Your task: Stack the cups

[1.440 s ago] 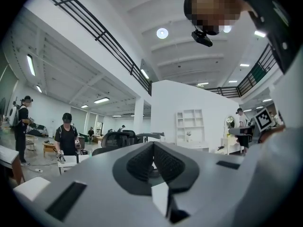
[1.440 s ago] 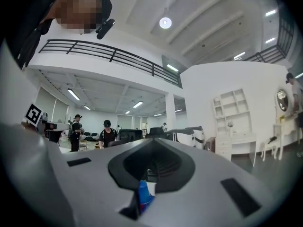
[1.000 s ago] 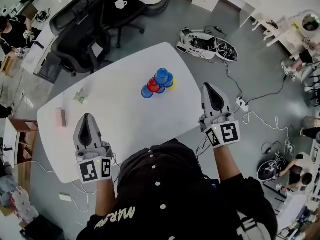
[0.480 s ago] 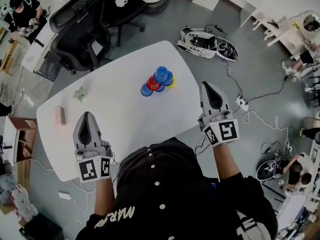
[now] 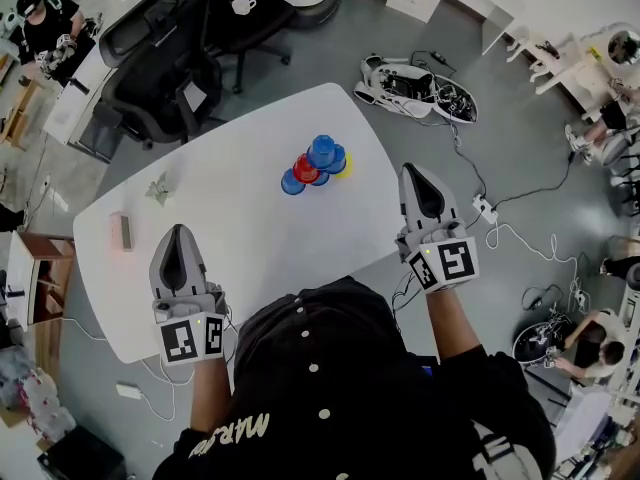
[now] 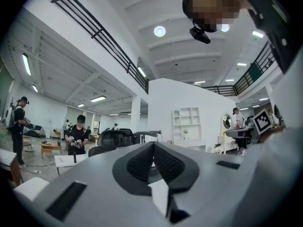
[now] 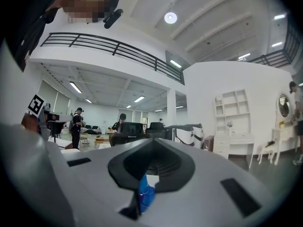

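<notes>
Overhead: a person in a black top (image 5: 330,398) holds two grippers level at the near side of a white tabletop (image 5: 250,238).

The cups (image 5: 316,165) sit bunched together toward the far side, right of ctr. A blue cup (image 5: 322,152) sits uppermost in the bunch, w/ a red cup (image 5: 306,167) and a second blue one (image 5: 293,182) to its near left. A yellow cup (image 5: 346,168) peeks out on the right. Whether any are nested can't be told from here.

The left gripper (image 5: 177,236) is over the near left part of the tabletop, well apart from the cups. In the left gripper view its fingers (image 6: 139,163) are clenched tip to tip, w/ nothing between them.

The right gripper (image 5: 413,173) is at the tabletop's right edge, near the cups but not touching. Its fingers (image 7: 132,164) are also pressed together and hold nothing. A sliver of blue (image 7: 145,194) shows through the slot below the tips.

Also on the tabletop, far left: a small pink block (image 5: 124,231) and, beyond it, a small crumpled greenish item (image 5: 160,190). Black office chairs (image 5: 160,78) stand past the far left edge. A power strip w/ white cable (image 5: 483,208) lies on the grey floor (image 5: 330,58) to the right.
</notes>
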Demonstrator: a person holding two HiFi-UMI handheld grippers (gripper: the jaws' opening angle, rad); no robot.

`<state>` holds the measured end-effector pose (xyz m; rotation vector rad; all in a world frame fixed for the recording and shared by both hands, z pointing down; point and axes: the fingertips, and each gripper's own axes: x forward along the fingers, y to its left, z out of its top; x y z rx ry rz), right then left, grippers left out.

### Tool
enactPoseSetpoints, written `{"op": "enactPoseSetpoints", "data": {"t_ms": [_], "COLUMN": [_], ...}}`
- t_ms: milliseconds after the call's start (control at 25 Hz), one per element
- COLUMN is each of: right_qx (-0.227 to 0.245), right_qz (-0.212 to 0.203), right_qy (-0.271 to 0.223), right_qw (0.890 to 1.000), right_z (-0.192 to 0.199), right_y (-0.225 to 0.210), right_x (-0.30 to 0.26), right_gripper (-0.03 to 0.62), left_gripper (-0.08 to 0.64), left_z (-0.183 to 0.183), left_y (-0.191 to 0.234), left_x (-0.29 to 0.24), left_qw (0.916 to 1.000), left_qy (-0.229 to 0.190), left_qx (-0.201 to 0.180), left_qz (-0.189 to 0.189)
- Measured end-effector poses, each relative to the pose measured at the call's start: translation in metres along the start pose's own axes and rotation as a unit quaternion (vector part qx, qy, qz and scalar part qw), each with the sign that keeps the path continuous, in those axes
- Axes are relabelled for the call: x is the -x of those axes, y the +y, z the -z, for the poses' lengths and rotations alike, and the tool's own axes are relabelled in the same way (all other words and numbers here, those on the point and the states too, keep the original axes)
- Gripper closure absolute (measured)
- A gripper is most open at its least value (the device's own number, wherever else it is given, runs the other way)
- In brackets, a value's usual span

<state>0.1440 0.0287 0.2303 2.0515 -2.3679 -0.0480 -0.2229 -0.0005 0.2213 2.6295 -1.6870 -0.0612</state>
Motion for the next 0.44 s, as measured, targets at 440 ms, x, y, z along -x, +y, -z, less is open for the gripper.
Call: {"op": "enactPoseSetpoints", "data": {"t_ms": [440], "right_qx": [0.000], "right_qz": [-0.001], "right_qy": [0.002], "right_qw": [1.000], "right_z": [0.0024], "right_y": [-0.0047], "right_x": [0.0012], "right_gripper": [0.591], "left_gripper": [0.549], "left_z": [0.0052], "left_y": [-0.0086], "left_x": [-0.0033], "left_qw": [1.0000], "left_qy": [0.005], "left_qx": [0.002], "left_qz": [0.004]}}
